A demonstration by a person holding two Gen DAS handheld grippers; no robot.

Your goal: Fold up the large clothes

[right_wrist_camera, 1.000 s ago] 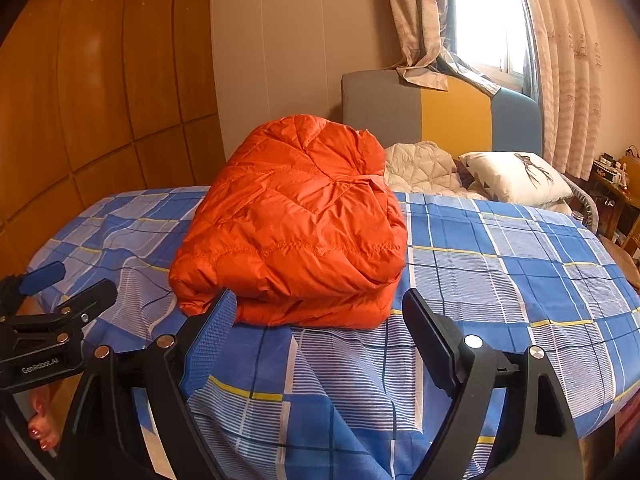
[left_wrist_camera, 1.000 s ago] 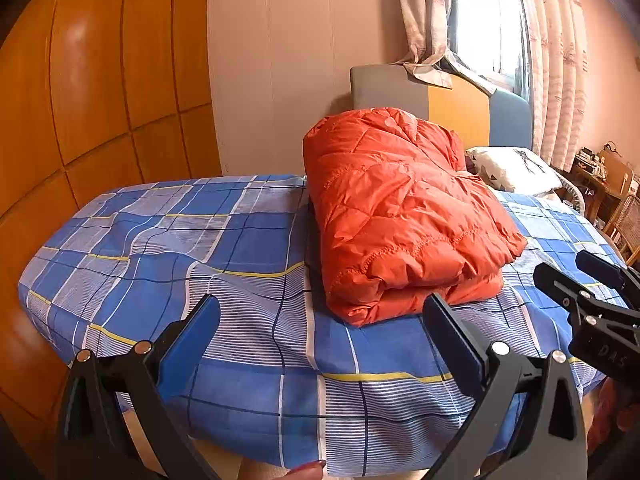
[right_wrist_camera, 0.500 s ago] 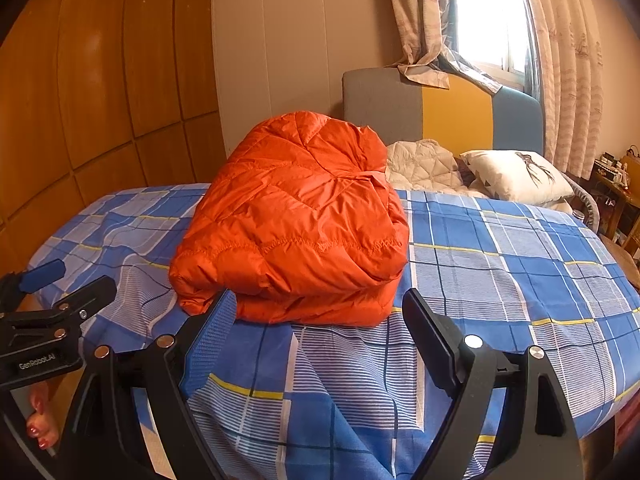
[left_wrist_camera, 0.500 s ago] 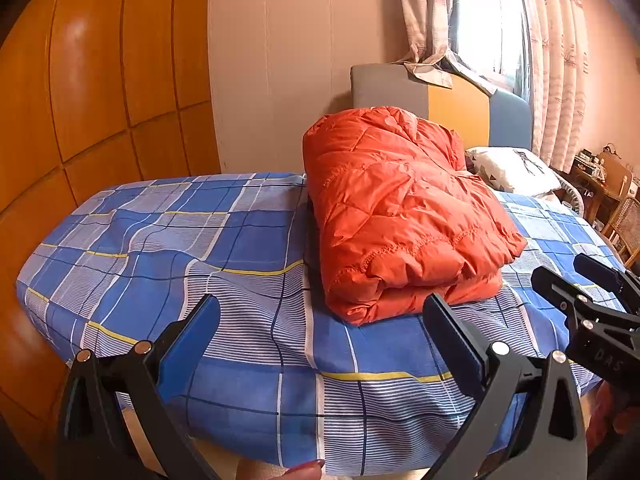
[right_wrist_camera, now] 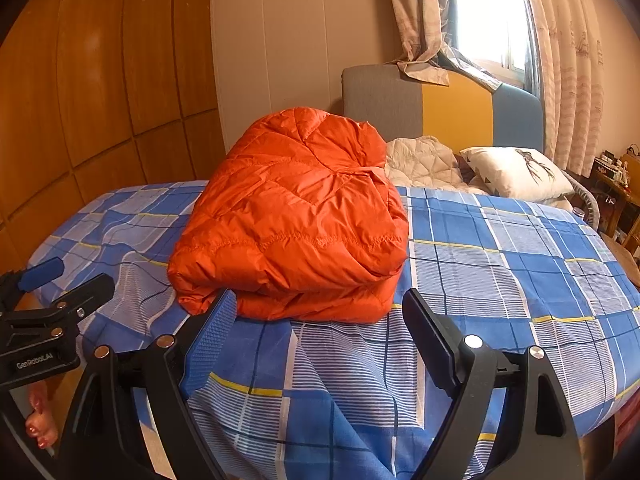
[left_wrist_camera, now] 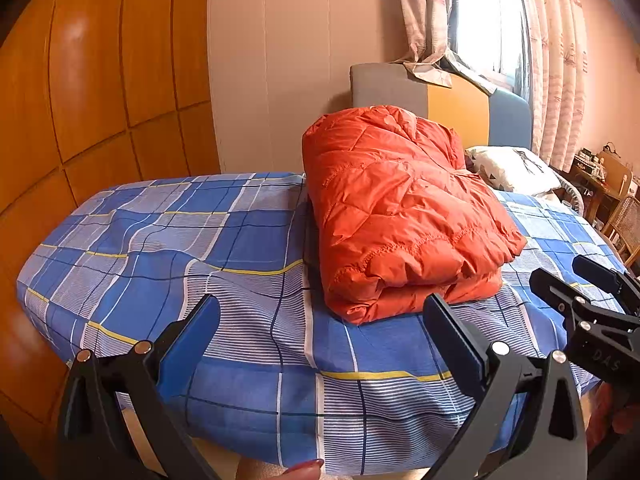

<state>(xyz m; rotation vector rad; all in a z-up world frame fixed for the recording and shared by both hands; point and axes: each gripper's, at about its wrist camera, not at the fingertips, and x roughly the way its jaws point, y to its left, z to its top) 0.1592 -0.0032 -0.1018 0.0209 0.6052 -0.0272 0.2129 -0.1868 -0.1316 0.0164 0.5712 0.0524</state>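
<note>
folded orange jacket point(left_wrist_camera: 400, 208) near bed edge point(left_wrist_camera: 360, 452); both jaws released, holding nothing.

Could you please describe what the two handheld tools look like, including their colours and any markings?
Both are alike: the left tool and the right tool have black, angular frames with round silver bolt heads and two flat fingers faced with blue pads, ribbed on the right tool. Seen from the right wrist camera, the left tool's side carries white "GenRobot.AI" lettering. From the left wrist camera, the right tool shows faint letters, too unclear to read. No cables or sleeves show.
</note>
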